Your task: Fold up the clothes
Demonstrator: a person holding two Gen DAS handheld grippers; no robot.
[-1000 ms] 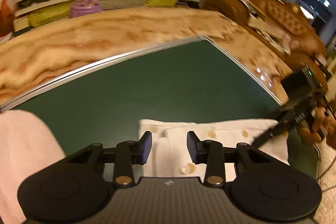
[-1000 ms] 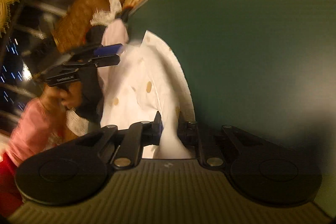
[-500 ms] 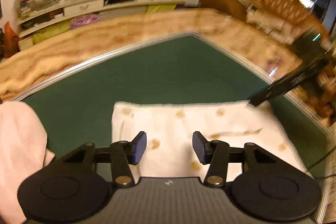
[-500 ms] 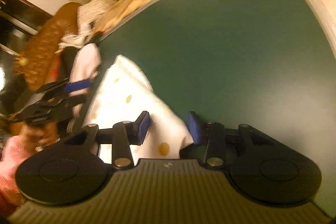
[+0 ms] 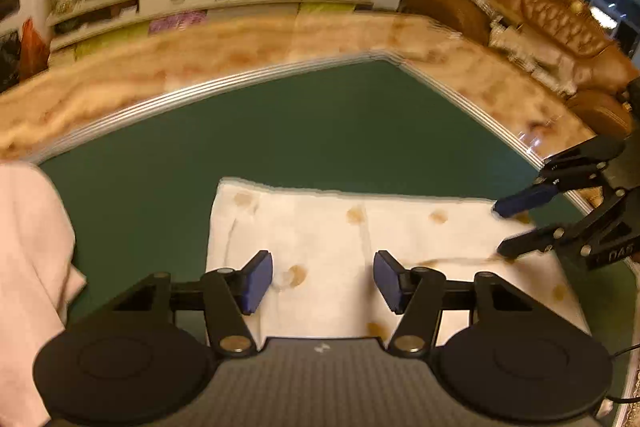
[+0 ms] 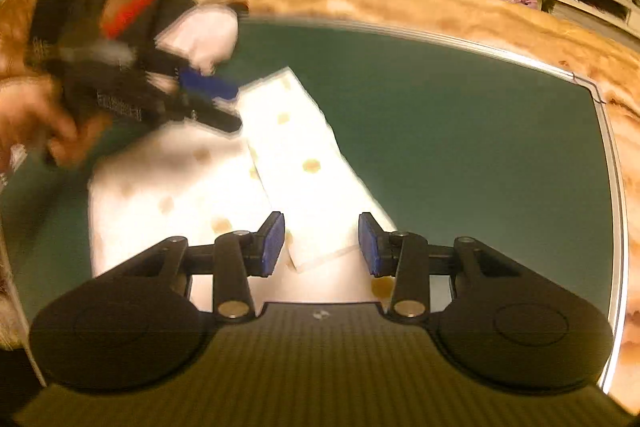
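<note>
Both of my grippers hover with jaws spread wide and empty over a white garment with tan dots (image 5: 360, 251) lying flat on the green table inset (image 5: 280, 131). The left gripper (image 5: 323, 281) sits above the garment's near edge; from its camera the right gripper (image 5: 504, 227) appears at the cloth's far right corner, its blue-padded fingers (image 5: 524, 197) apart and just above or touching the fabric, I cannot tell which.

From the right wrist, the right gripper (image 6: 322, 245) frames a narrow folded-over panel (image 6: 304, 171) that lies on top of the wider layer, running away toward the far end, where the blurred left gripper (image 6: 216, 99) hangs. A pink cloth (image 5: 28, 267) rests apart at the left of the table, and a marble-patterned border (image 5: 240, 51) rings the green surface.

I judge the garment to be light, thin and limp: it will sag and slide once lifted at one point, so a single pinch would likely drag the panel out of line. The better hold, as I read it, is at the two end corners at once, each jaw closing over all layers at the edge, keeping the cloth taut between the grippers. The smooth table looks likely to let the fabric slip rather than catch.
</note>
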